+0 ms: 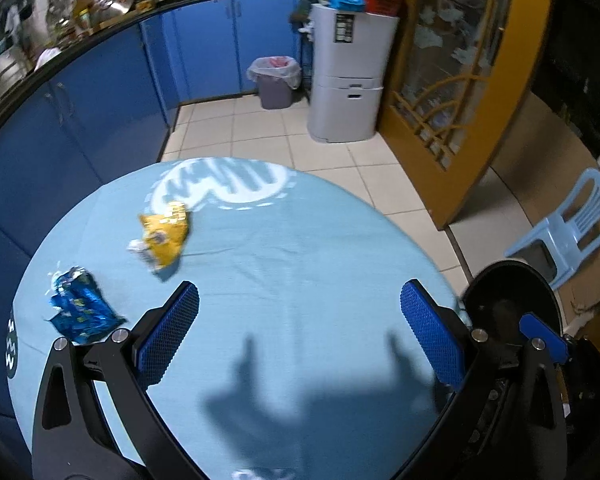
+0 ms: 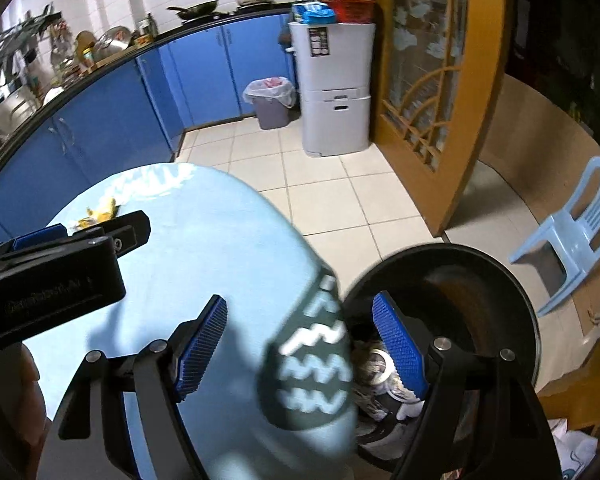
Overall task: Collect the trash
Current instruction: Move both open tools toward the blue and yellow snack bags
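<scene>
Both grippers, left [image 1: 300,334] and right [image 2: 300,344], hang spread wide with nothing in them. Risk I see: the wrappers are thin and crinkly, so pads could skate over them or snag the cloth [image 1: 300,240] instead. Yellow wrapper [image 1: 165,240] and blue wrapper [image 1: 82,310] lie crumpled on the table's left side, black bin [image 2: 452,300] by its right edge.

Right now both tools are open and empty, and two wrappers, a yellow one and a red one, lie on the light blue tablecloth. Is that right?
Not quite: the second wrapper is blue, not red. The left wrist view shows the yellow wrapper and the blue wrapper lying on the light blue tablecloth. The rest holds: the left tool and the right tool are both open and empty.
</scene>
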The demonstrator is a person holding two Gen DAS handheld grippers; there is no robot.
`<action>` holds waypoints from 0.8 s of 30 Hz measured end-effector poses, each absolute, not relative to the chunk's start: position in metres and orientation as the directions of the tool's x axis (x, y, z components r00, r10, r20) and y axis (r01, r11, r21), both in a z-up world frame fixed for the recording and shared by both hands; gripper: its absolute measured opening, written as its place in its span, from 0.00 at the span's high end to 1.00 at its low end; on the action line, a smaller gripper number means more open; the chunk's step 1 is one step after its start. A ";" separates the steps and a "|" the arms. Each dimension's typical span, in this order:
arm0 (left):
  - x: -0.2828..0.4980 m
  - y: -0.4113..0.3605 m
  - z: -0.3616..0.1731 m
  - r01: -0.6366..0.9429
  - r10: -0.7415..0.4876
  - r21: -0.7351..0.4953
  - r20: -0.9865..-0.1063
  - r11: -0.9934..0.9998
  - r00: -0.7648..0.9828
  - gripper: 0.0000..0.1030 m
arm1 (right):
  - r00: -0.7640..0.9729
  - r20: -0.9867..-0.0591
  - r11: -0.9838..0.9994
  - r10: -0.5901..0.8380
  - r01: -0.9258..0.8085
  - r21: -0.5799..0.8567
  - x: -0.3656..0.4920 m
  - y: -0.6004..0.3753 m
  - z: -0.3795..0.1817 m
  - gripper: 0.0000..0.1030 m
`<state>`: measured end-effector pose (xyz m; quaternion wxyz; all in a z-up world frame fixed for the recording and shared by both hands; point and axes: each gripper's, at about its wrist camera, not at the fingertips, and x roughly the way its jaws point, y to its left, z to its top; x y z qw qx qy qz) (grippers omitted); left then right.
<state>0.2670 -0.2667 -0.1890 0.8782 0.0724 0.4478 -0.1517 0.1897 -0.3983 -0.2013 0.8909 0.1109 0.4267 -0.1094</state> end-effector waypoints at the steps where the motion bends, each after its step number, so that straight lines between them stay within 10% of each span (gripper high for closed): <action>1: 0.270 -0.258 -0.189 0.319 -0.197 -0.013 -0.809 0.948 0.554 0.03 | 0.613 -0.784 0.956 -0.096 0.277 0.100 0.194 -0.392 -0.200 0.29; 24: 0.305 -0.129 -0.206 0.101 -0.077 -0.024 -0.825 0.995 0.559 0.03 | 0.615 -0.789 0.994 -0.008 0.092 0.061 0.262 -0.292 -0.194 0.29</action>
